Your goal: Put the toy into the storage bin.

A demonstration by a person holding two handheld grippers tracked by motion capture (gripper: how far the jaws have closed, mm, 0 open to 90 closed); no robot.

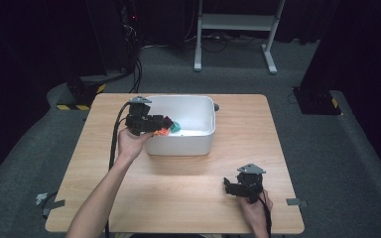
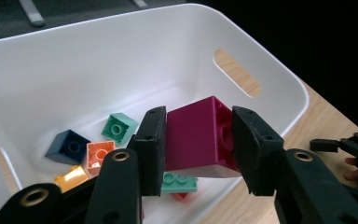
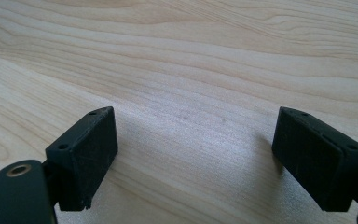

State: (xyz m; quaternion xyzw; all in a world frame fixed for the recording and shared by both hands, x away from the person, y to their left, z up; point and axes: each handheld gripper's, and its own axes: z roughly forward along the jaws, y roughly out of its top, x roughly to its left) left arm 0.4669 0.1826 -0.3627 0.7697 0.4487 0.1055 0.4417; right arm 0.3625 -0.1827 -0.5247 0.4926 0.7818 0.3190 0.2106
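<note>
Holding the magenta brick (image 2: 196,135) clamped between its pads, the left gripper (image 1: 155,124) hangs over the near-left corner of the white bin (image 1: 206,136), so the drop spot's straight below. Right gripper (image 1: 234,187) sits spread wide on the table (image 1: 188,183), well apart.

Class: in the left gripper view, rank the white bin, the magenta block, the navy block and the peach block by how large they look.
1. white bin
2. magenta block, though held close to the camera in the left hand-held gripper, so it looks enlarged
3. navy block and peach block: too alike to separate
</note>
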